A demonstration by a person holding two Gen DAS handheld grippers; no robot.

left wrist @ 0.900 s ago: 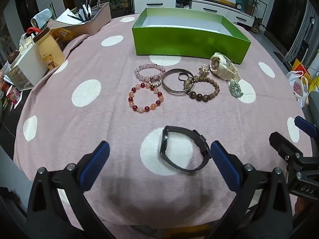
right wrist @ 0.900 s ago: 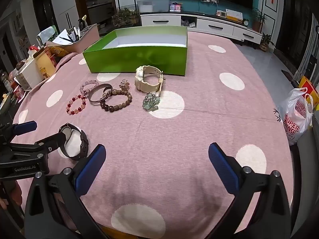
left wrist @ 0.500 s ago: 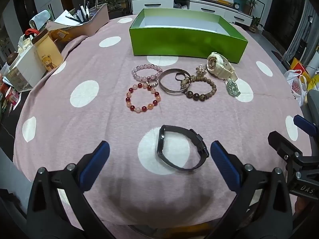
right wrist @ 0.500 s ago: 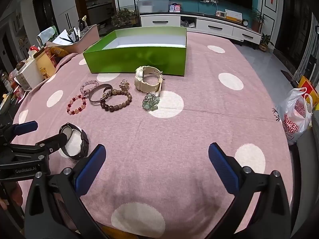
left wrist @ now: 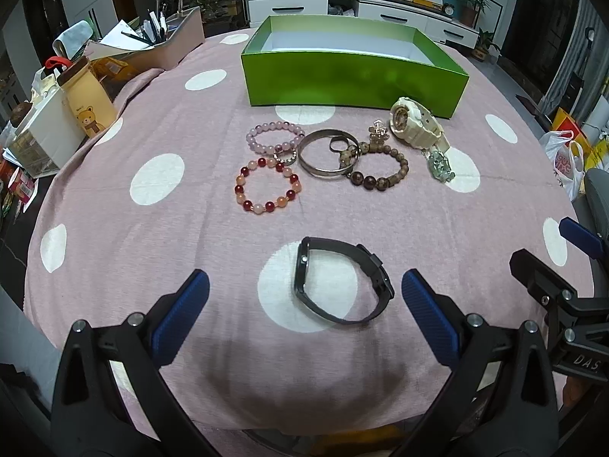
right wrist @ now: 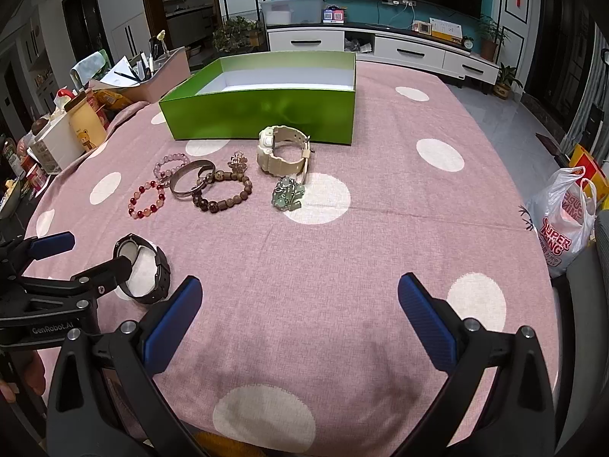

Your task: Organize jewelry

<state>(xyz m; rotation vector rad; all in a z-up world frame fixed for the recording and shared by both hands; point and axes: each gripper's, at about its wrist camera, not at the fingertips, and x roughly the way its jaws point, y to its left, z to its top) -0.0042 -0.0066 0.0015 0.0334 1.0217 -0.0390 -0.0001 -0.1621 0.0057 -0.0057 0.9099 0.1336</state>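
Observation:
A black watch [left wrist: 302, 270] lies on a white dot of the pink cloth, just ahead of my open left gripper [left wrist: 304, 280] and between its blue pads without touching them. Farther back lie a red-and-pink bead bracelet [left wrist: 266, 205], a lilac bracelet [left wrist: 274, 127], a metal bangle [left wrist: 323, 173], a brown bead bracelet [left wrist: 377, 182], a cream watch [left wrist: 415, 122] and a green pendant [left wrist: 439, 165]. Behind them stands an open green box [left wrist: 354, 80], empty as far as I see. My right gripper [right wrist: 300, 282] hovers open over bare cloth, to the right of the black watch [right wrist: 160, 266].
A yellow bear bottle [left wrist: 89, 103], a white box [left wrist: 45, 137] and a pink pen organizer [left wrist: 167, 45] crowd the table's left edge. A plastic bag [right wrist: 563, 221] hangs off to the right. The table's front edge runs just under both grippers.
The left wrist view has drifted slightly, so the jewelry sits a touch further left in it. Nothing on the table has moved and both grippers stay open.

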